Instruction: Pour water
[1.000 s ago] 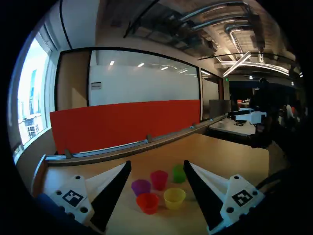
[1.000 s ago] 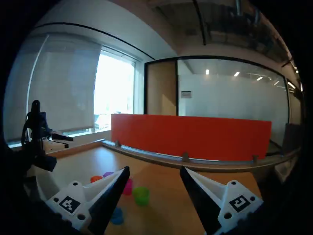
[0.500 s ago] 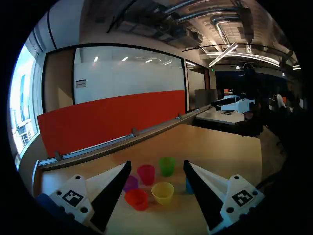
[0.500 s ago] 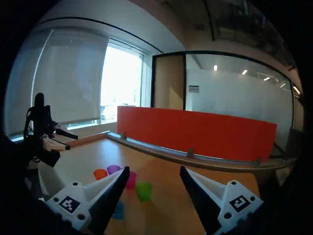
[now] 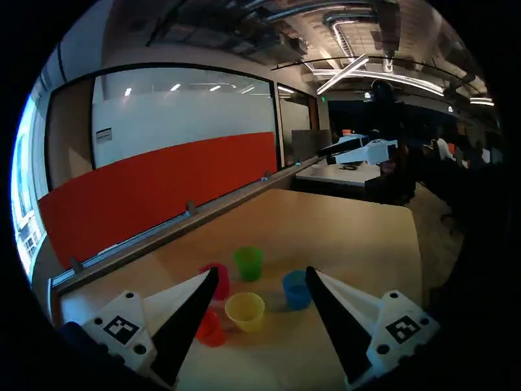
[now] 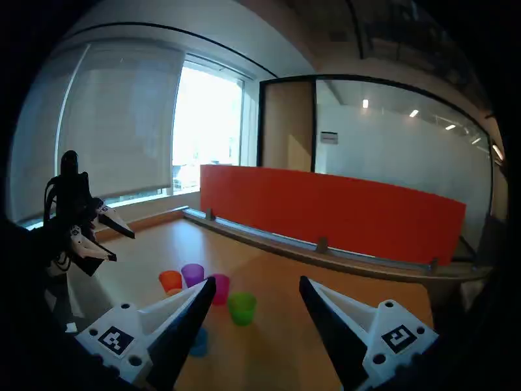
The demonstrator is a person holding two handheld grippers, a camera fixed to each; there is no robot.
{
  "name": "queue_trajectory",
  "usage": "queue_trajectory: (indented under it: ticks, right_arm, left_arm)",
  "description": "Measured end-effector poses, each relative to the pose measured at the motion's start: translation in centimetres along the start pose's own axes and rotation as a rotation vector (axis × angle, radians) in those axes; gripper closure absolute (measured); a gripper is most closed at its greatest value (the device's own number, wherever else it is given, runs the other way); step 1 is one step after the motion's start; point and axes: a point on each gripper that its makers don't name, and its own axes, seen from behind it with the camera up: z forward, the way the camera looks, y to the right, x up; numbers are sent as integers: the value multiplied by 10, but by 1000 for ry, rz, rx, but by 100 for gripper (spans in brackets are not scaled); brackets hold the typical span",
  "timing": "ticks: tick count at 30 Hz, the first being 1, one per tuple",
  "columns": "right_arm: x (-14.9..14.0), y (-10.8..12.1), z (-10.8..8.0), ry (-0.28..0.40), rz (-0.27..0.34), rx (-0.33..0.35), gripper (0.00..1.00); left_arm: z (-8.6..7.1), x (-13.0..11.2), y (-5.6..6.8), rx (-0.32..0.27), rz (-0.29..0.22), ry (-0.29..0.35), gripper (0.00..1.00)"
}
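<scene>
Holding left tool and right tool spread open, empty, above light wooden worktop, with small green plastic cup, yellow plastic cup and blue plastic cup upright, close together.

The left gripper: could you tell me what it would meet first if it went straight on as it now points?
Likely the green cup, nearly in line beyond the open left gripper. The yellow cup is nearer but looks lower; height is unclear, so it may pass over.
</scene>
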Motion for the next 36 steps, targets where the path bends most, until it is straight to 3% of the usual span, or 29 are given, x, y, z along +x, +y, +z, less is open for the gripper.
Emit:
queue_trajectory:
  ticks: [17,30,36]
  right_arm:
    - [-14,5,10,-38,11,14,1]
    - [-32,5,23,-83,15,28,1]
    - [-35,4,27,-90,7,34,1]
  left_arm:
    - [30,-33,20,-103,2,-98,1]
    - [60,-73,49,-172,11,-164,0]
    - [73,-84,54,-187,7,-181,0]
